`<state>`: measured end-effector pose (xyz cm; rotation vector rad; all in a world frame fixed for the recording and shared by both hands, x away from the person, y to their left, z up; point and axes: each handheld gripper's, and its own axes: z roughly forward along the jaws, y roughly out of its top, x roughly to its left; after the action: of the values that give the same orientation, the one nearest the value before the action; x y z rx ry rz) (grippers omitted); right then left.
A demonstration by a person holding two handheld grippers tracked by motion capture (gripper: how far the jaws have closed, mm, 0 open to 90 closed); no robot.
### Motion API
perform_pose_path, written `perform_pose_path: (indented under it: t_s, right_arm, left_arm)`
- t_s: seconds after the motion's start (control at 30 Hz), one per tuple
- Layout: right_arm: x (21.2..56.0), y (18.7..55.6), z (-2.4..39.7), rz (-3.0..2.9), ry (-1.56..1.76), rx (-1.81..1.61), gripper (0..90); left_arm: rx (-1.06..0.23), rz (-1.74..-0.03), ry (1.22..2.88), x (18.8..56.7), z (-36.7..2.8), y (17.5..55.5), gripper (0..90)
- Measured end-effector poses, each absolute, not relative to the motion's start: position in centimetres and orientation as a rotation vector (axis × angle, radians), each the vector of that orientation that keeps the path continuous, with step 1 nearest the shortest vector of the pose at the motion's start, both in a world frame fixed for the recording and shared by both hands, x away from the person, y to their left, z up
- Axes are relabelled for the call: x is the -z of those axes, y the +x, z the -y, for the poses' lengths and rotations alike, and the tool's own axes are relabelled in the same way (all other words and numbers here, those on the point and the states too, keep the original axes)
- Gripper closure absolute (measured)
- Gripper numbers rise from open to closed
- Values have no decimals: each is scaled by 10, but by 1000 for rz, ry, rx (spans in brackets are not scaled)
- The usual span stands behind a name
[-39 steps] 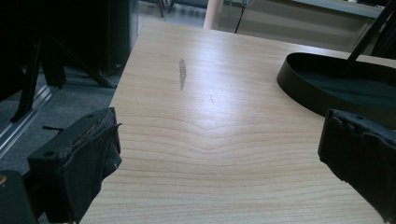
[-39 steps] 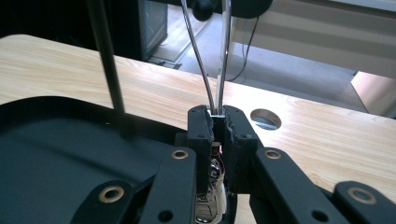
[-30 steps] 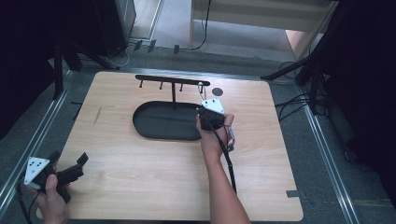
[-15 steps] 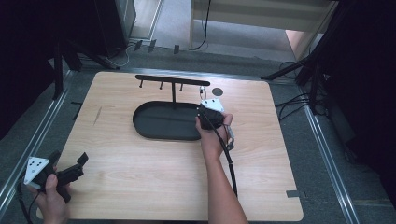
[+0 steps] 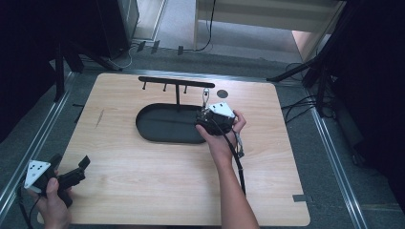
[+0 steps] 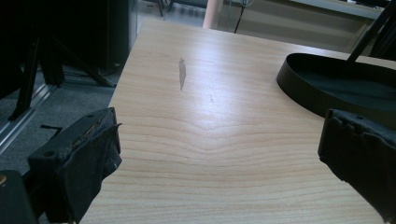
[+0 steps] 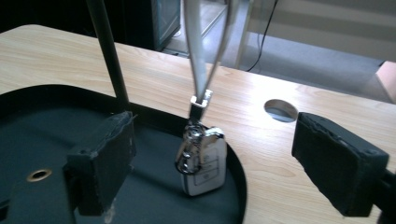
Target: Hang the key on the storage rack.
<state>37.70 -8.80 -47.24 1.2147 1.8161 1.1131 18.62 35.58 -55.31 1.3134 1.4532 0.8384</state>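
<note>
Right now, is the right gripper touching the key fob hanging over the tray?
Apart. The right gripper view shows the right gripper open, with clear space between each jaw and the key fob.

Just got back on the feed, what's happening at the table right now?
A person holds a tool in each hand. The right tool is open at the black oval tray of the black hook stand, its jaws either side of a white car key fob hanging from a grey strap. The left tool is open too, over the near left corner of the wooden table, gripping nothing.
</note>
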Motion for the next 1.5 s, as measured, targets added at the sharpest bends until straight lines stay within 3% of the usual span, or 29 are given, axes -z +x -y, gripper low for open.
perform_pose_path:
  t_s: [0.23, 1.5]
  right_arm:
    - [469, 362, 108, -1825, 1193, -1169, 3]
    - [519, 279, 239, -1726, 1346, -1166, 0]
  left_arm:
    - [-839, -1453, 1314, 553, -356, 186, 0]
    - [-849, -1450, 1313, 553, -355, 186, 0]
